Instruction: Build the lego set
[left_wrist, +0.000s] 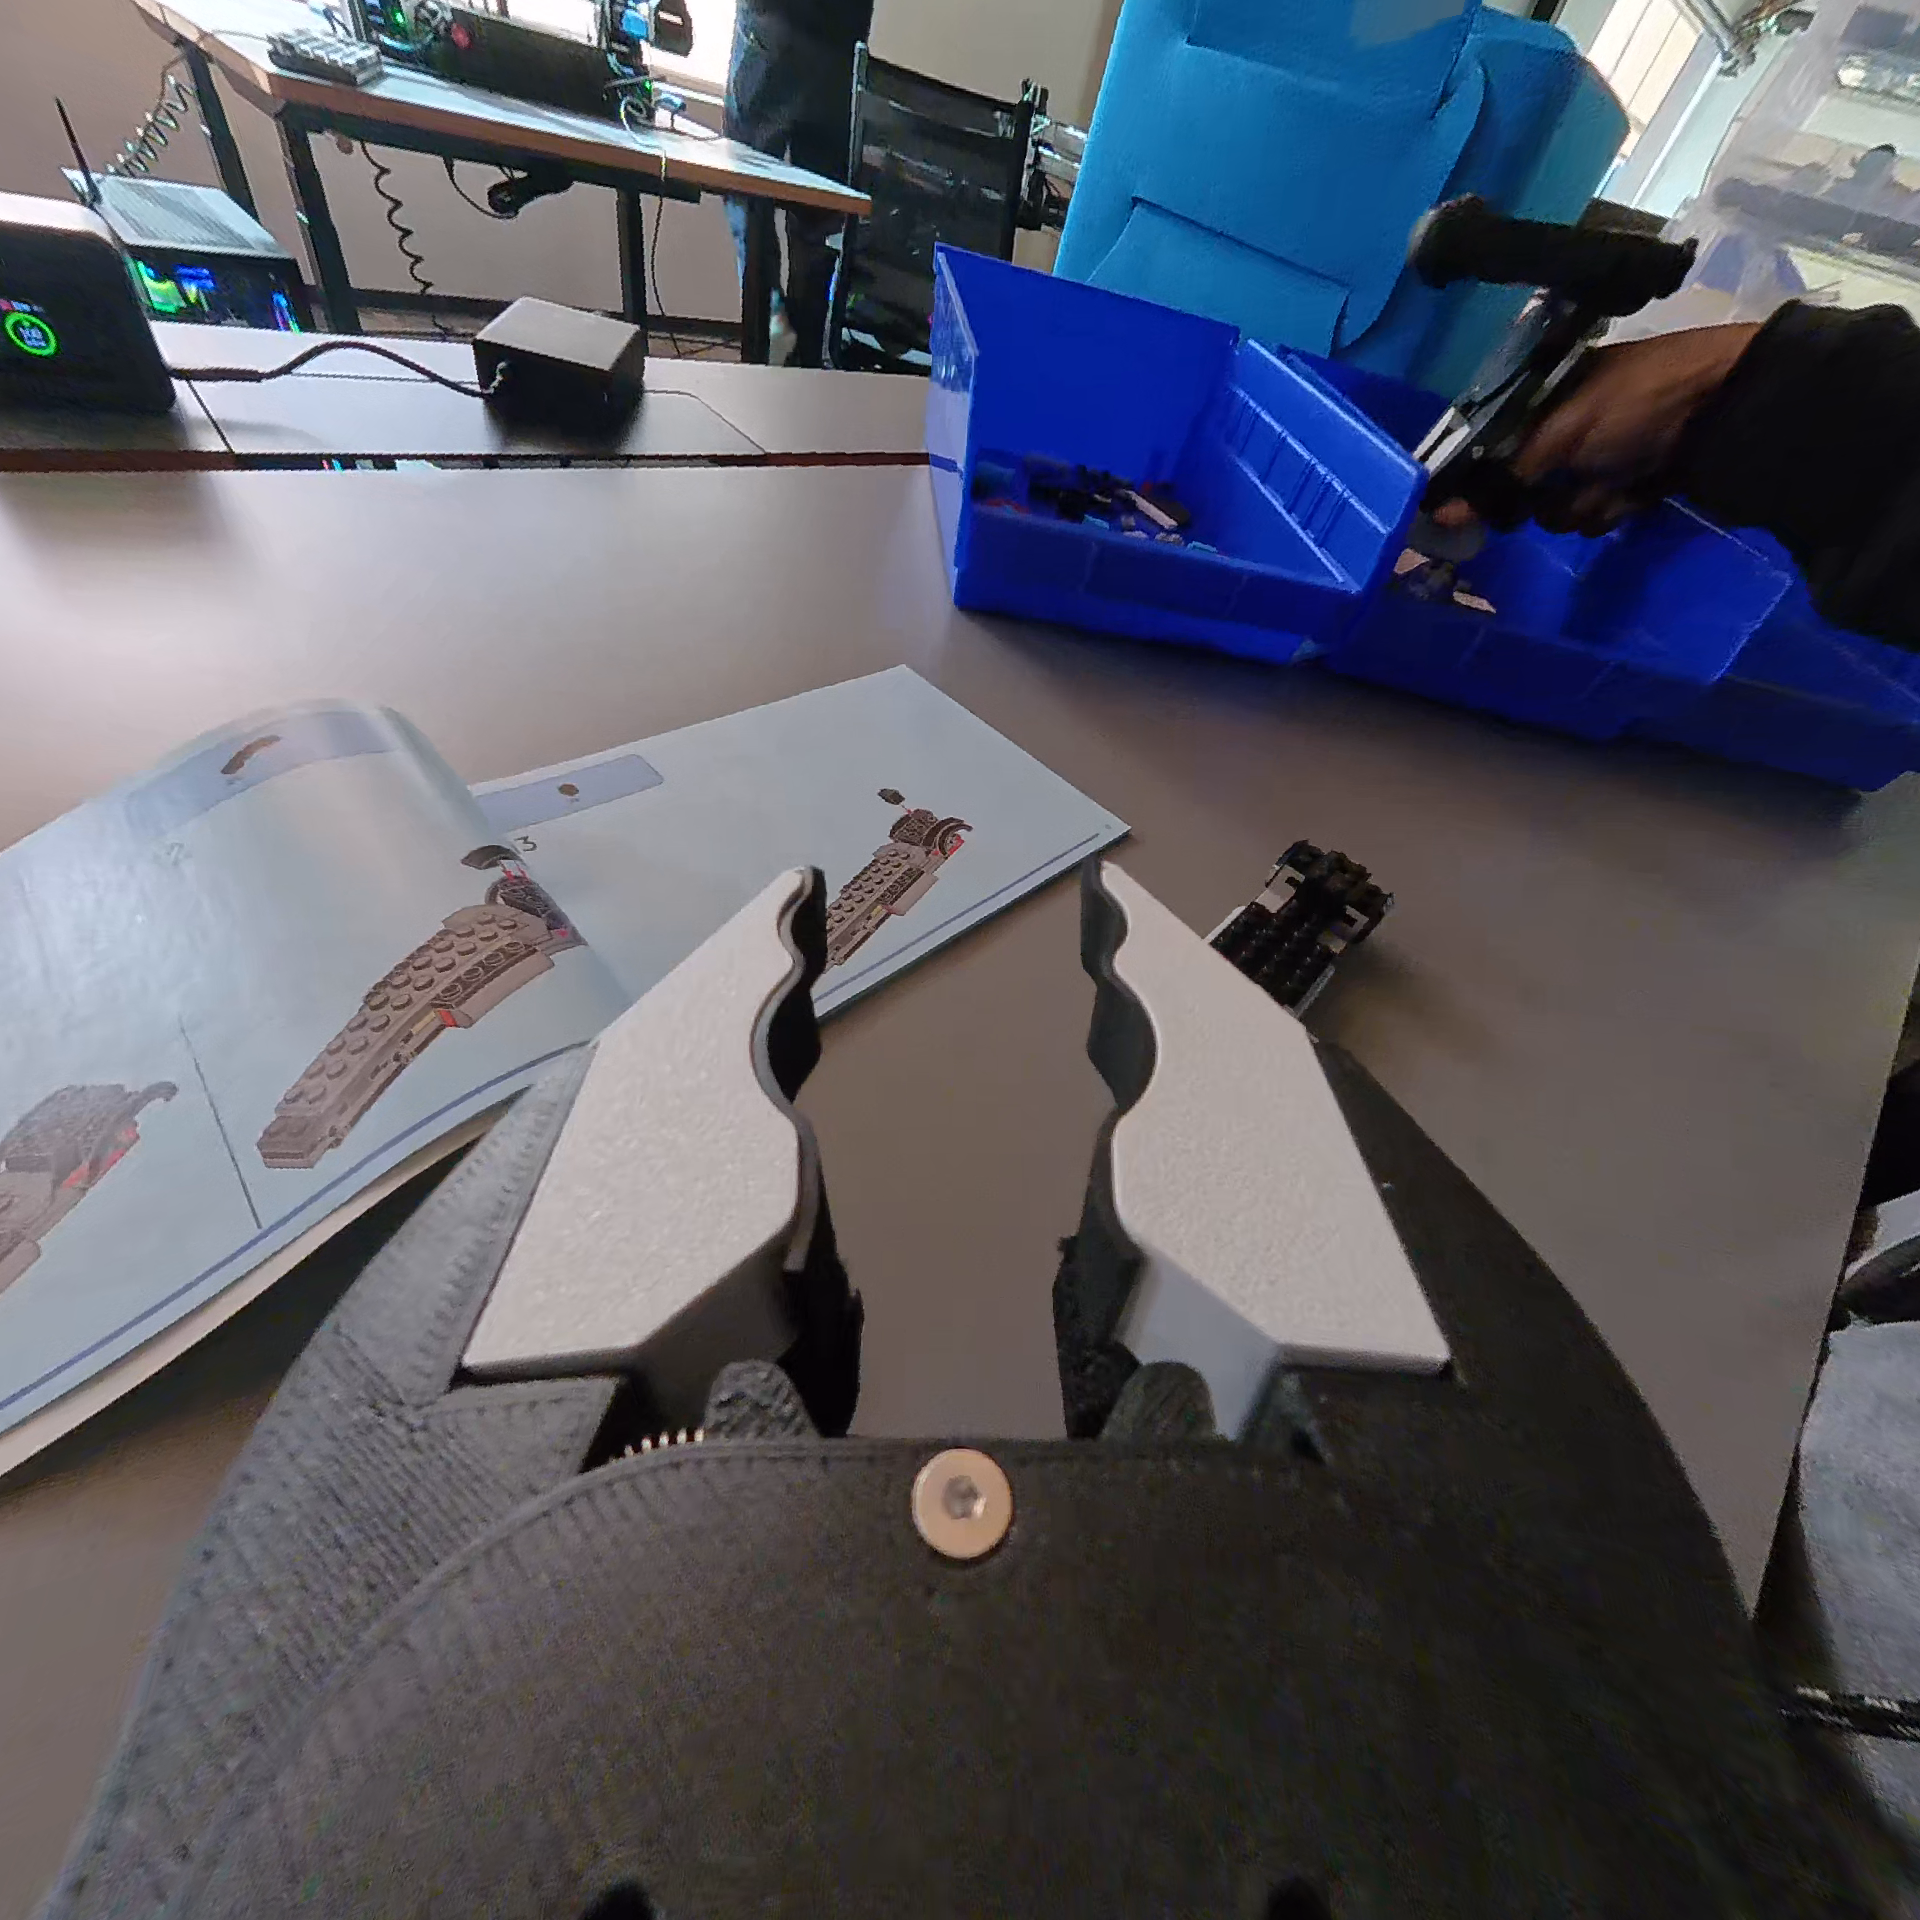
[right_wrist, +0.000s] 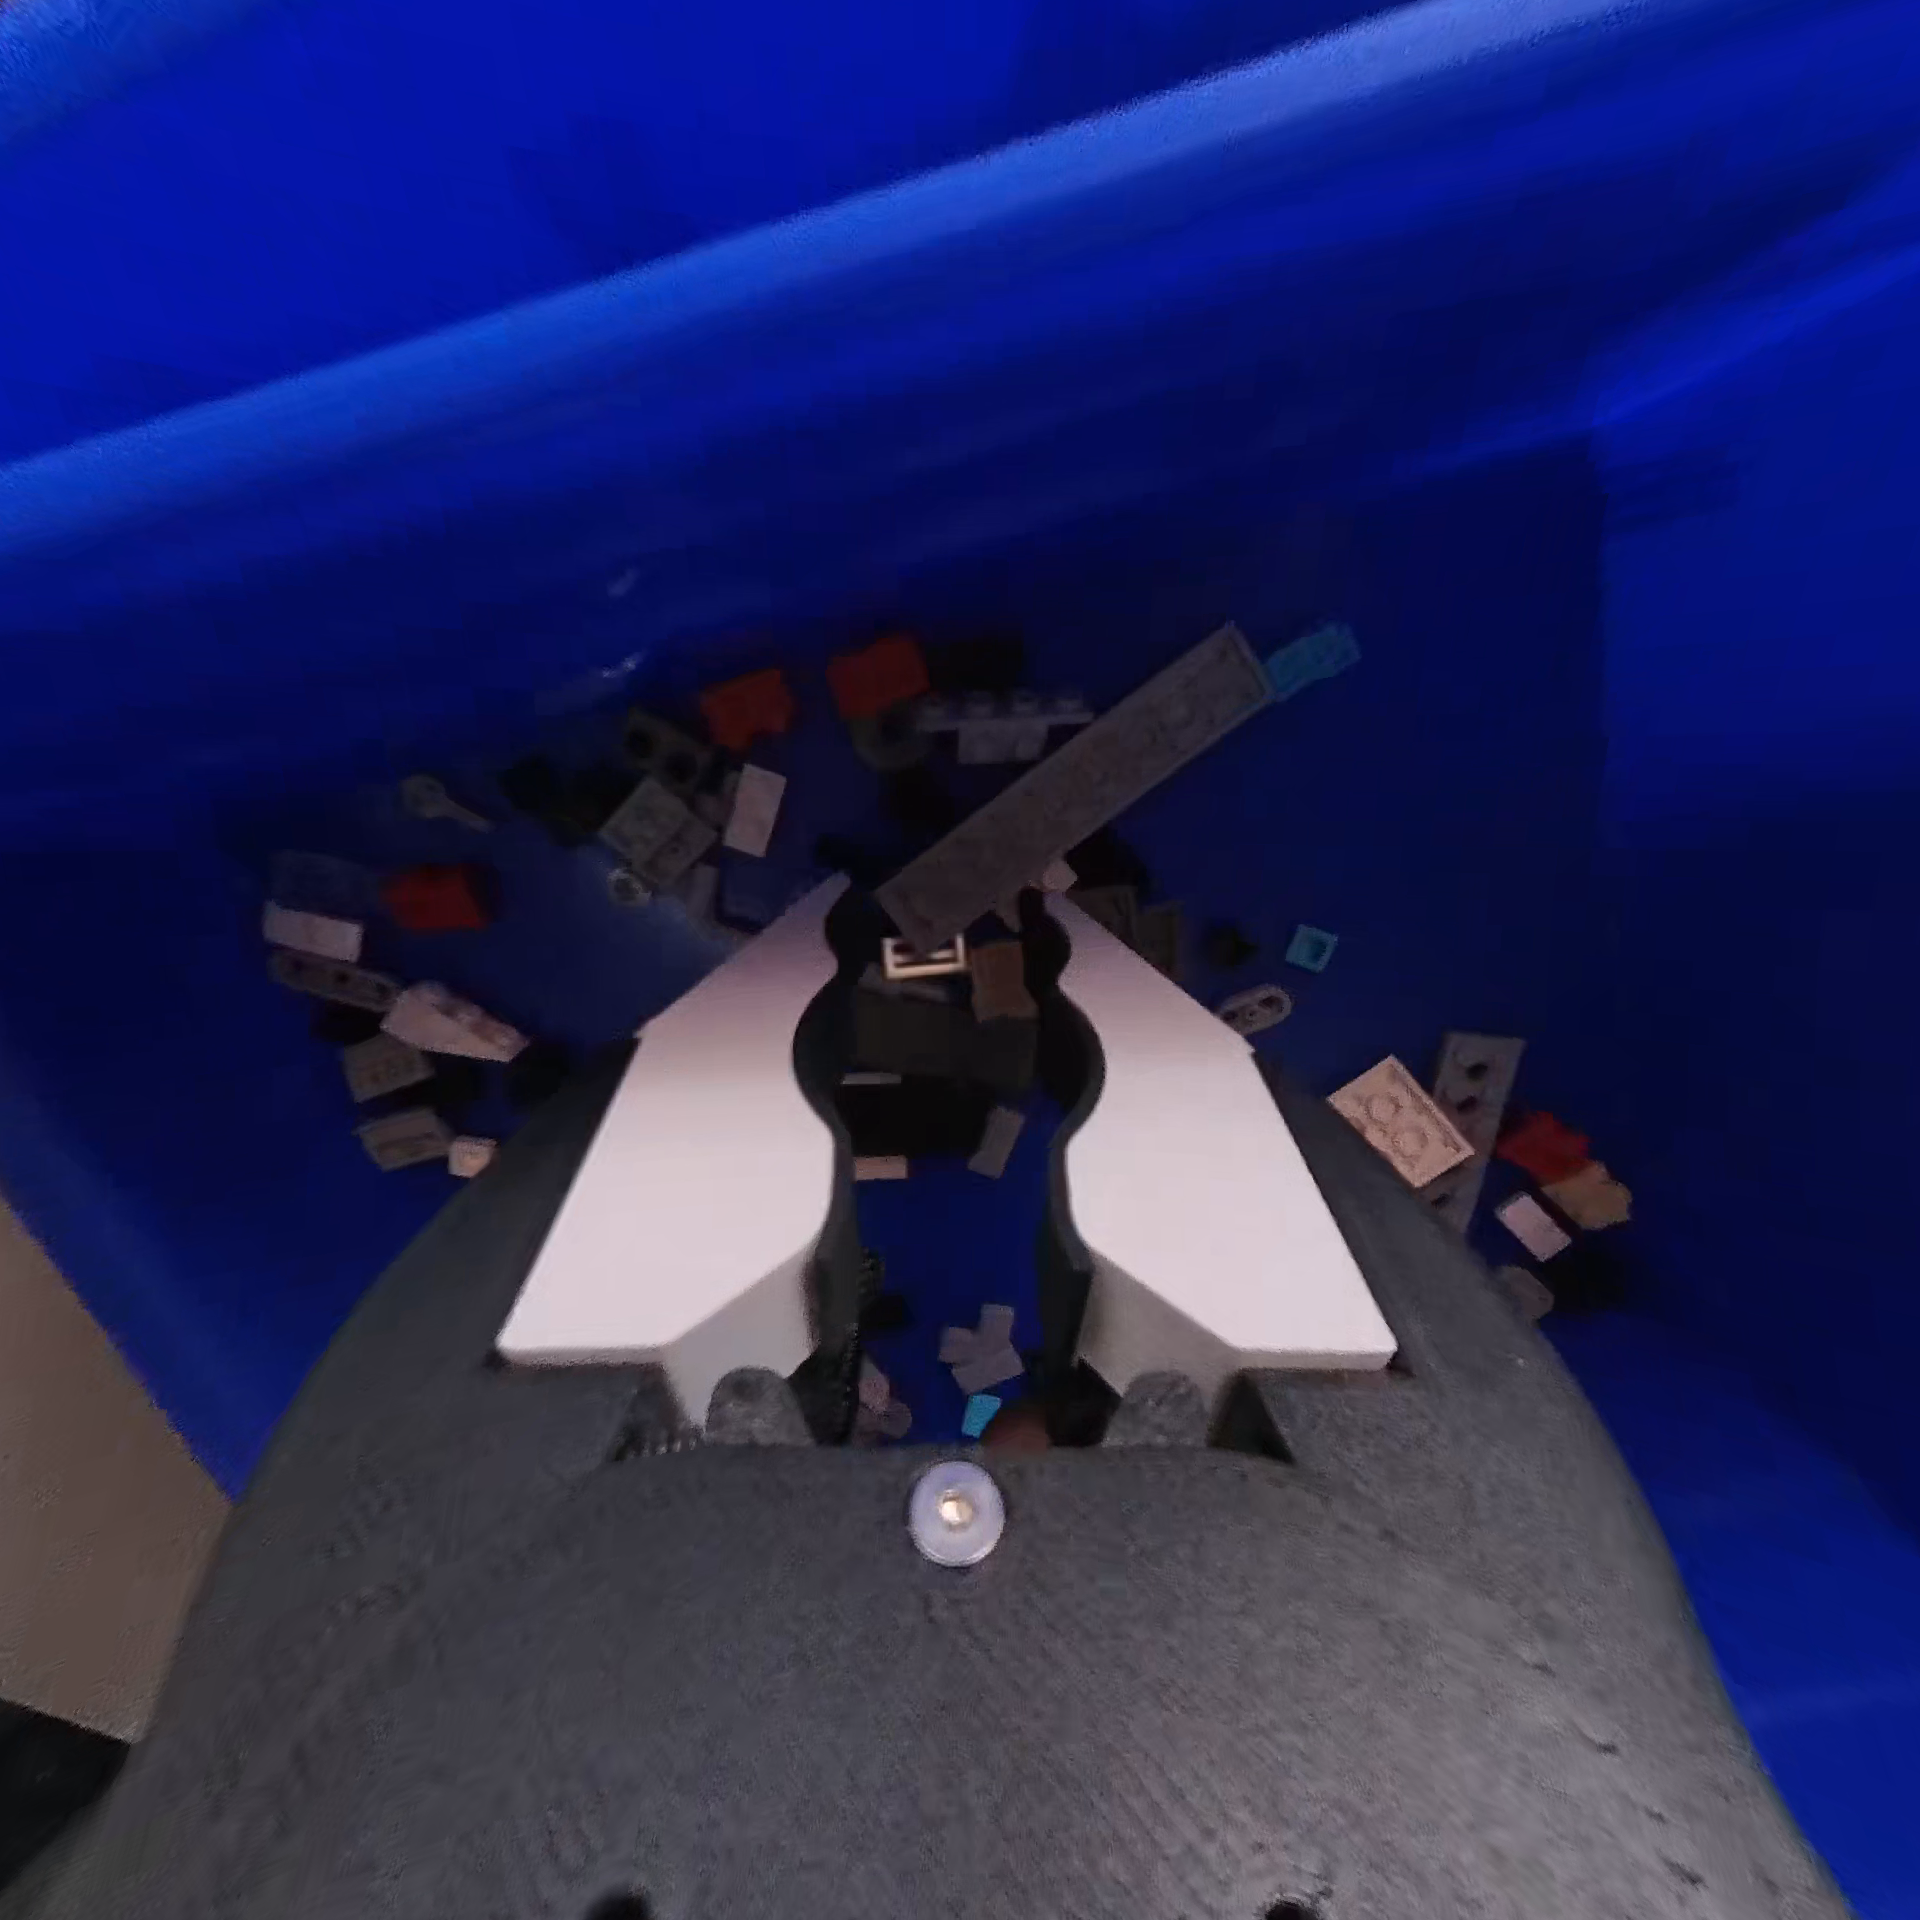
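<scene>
The left gripper (left_wrist: 951, 883) hovers low over the desk (left_wrist: 623, 603) near its near edge, jaws spread wide with nothing between them. Under its left finger (left_wrist: 665, 1122) lies the open booklet (left_wrist: 312, 935), its left page curling up, its right page flat with a corner pointing toward the desk's middle. Just beside the right finger (left_wrist: 1236, 1132), touching the desk, sits a small black build (left_wrist: 1304, 920), partly hidden behind that finger.

Farther off, toward the far right corner of the desk, stand two blue bins (left_wrist: 1143, 582) side by side and touching. The left one holds a few dark pieces on its floor. A hand (left_wrist: 1621, 436) in a dark sleeve holds the right gripper (left_wrist: 1449, 535) tipped down into the right bin (left_wrist: 1662, 623).

In the right wrist view, the right gripper (right_wrist: 940, 894) is inside that bin (right_wrist: 935, 364), jaws drawn close and pinching the near end of a long grey plate (right_wrist: 1081, 790); the plate slants up and away to the right, above the rest. Loose pieces (right_wrist: 675, 821) in red, grey, black, tan and teal lie scattered on the bin floor around and beneath the fingers, the view being somewhat blurred.

Beyond the desk's far edge are a black box (left_wrist: 561, 358) with a cable, a blue chair (left_wrist: 1299, 156) and another table (left_wrist: 520, 125) with equipment.
</scene>
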